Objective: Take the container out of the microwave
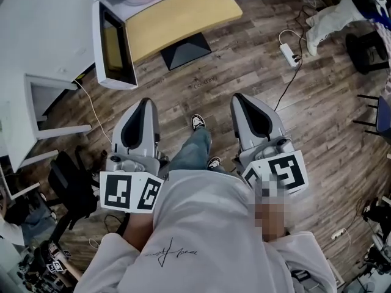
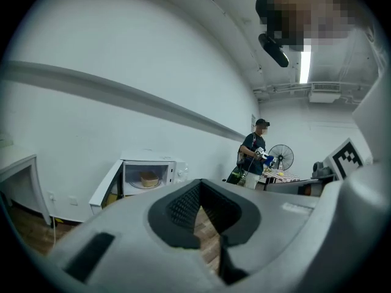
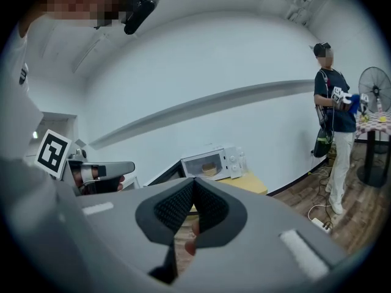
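Left claw (image 2: 200, 182) and right claw (image 3: 194, 181) closed empty, container (image 3: 209, 170) far ahead inside microwave (image 3: 234, 161)

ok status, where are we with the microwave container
Left gripper and right gripper both shut, empty. Container sits inside the microwave, door open, not yet reached. Only wood floor in between; power strip off to the right.

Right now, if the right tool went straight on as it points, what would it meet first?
Nothing close: open floor first, then probably the yellow table under the microwave; depth is unclear.
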